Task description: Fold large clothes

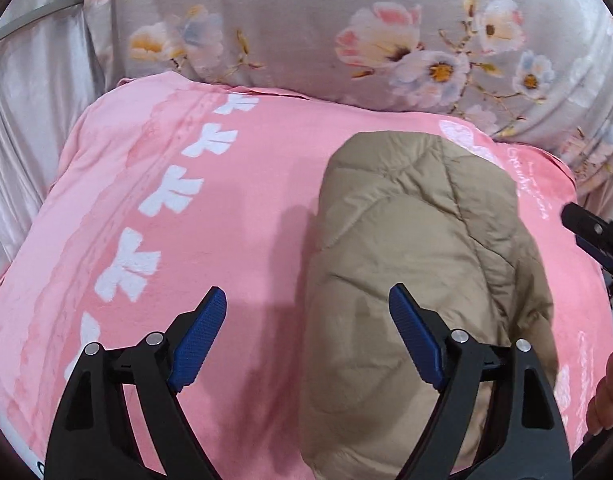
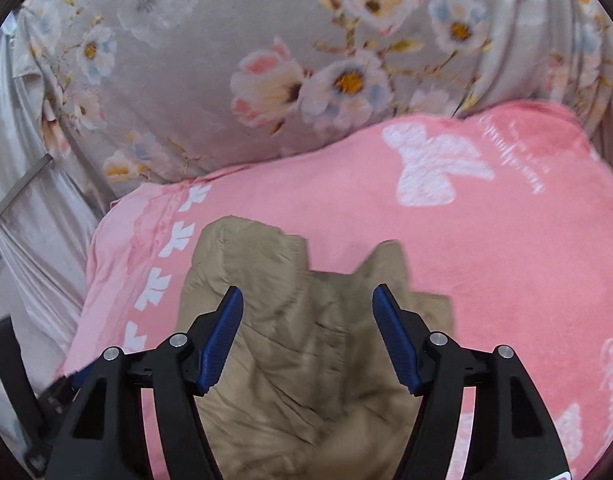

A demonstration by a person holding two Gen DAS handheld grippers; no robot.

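Note:
A tan quilted puffy jacket (image 1: 418, 264) lies folded on a pink blanket (image 1: 226, 208) with white bow prints. In the left wrist view my left gripper (image 1: 306, 312) hovers above the jacket's left edge, jaws wide apart with nothing between the blue pads. In the right wrist view the jacket (image 2: 290, 360) sits rumpled under my right gripper (image 2: 308, 312), which is also open and holds nothing. The right gripper's tip (image 1: 590, 228) shows at the right edge of the left wrist view.
A grey floral quilt (image 1: 346, 28) rises behind the pink blanket. Pale satin fabric (image 1: 30, 128) hangs at the left. A hand (image 1: 610, 388) shows at the right edge of the left wrist view. A dark object (image 2: 10, 364) stands at the lower left of the right wrist view.

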